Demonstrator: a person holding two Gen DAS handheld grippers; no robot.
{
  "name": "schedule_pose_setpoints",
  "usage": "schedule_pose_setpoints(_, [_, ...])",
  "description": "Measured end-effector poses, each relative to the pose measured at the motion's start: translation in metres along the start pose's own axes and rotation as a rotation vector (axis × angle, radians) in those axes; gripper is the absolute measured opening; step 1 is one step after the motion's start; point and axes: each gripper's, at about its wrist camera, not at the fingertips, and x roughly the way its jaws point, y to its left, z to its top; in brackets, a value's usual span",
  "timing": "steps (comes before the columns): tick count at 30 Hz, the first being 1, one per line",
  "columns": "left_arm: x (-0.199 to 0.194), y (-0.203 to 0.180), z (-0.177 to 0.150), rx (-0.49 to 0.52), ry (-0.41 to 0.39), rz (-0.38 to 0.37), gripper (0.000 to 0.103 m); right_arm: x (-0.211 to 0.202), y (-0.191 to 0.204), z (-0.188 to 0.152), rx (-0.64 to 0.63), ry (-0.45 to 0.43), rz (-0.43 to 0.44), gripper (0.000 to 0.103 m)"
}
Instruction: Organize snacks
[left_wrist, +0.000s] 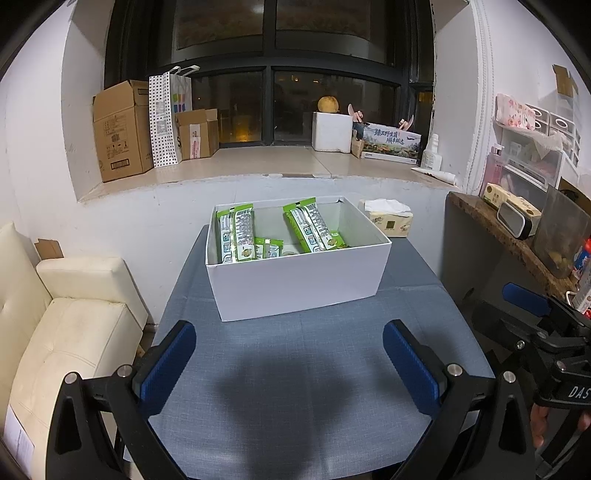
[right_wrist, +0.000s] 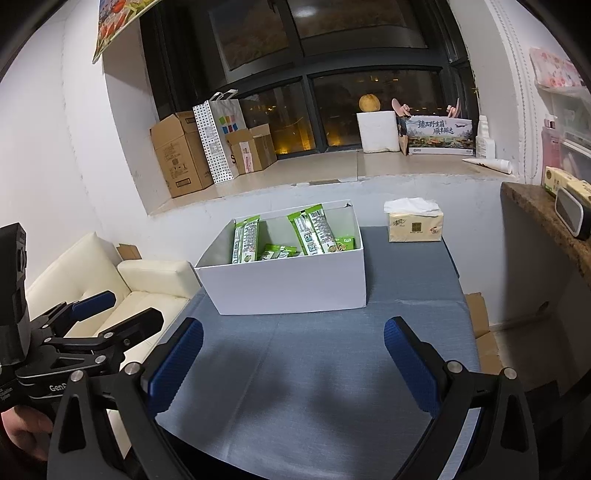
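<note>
White cardboard box (left_wrist: 295, 284) sits straight ahead of both my grippers on the blue tablecloth (left_wrist: 295, 369), its long side across my line of reach. Green snack packets (left_wrist: 314, 229) are inside it: tall ones lean against the back wall, left and right, and shorter ones lie between them. My left gripper (left_wrist: 290, 363) and right gripper (right_wrist: 293, 363) both hang wide and hold nothing, over bare cloth near the front wall. Neither looks clearly nearer; I judge the left suits the left stack, the right the other. Open room above the rim; a tissue pack (right_wrist: 413, 221) stands just beside the box's far right corner.
</note>
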Motion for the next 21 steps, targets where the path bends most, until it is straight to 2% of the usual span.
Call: schedule_pose_setpoints(21, [-0.0022, 0.0020, -0.0005, 0.001, -0.003, -0.006, 0.103, -0.0039, 0.0001, -0.0012, -0.010, 0.002, -0.012, 0.101])
